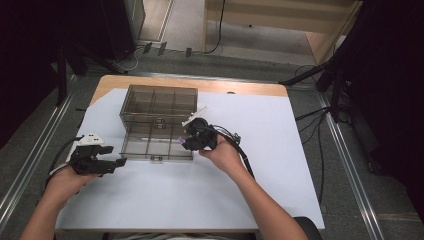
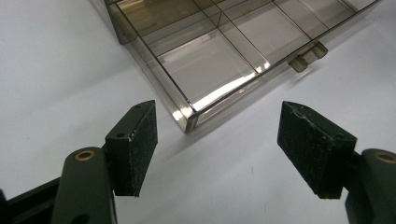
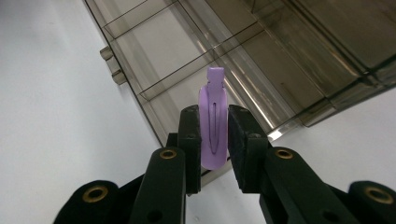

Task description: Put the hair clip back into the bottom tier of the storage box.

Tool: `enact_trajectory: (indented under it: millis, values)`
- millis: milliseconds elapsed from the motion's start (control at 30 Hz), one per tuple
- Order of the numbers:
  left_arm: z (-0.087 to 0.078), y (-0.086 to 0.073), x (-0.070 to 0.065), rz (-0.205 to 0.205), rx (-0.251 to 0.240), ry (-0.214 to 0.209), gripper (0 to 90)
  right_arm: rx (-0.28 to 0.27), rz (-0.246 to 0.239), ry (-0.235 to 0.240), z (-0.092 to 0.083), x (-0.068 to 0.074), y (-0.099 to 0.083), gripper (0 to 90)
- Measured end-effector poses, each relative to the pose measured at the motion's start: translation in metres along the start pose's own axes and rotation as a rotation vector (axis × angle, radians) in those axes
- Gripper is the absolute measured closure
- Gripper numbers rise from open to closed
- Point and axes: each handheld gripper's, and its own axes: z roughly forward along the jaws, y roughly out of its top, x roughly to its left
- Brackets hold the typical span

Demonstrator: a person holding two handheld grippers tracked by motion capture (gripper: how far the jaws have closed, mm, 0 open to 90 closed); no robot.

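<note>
The right gripper (image 3: 214, 140), fingers pinched on a purple hair clip (image 3: 213, 128) above the organiser box's (image 1: 157, 122) near right corner, could drop it outside a compartment; the left gripper (image 2: 217, 149) waits wide open, empty.

Purple hair clip (image 3: 213, 126): flat, slotted, pinched upright in my right tool (image 3: 214, 140), over the near right corner of the organizer box (image 1: 157, 122). Box: smoky clear plastic, lid open, divided compartments, on the white counter (image 1: 280, 150).

Table (image 1: 280, 90), white sheet (image 1: 270, 150), smoky compartment box (image 1: 157, 122).
</note>
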Motion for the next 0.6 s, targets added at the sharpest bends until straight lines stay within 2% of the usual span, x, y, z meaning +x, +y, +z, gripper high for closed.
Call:
enact_trajectory:
  millis: [600]
  values:
    - [-0.002,-0.003,0.001,-0.005,0.004,0.000,29.8,0.052,-0.023,0.013,0.028,0.006,0.002,76.6]
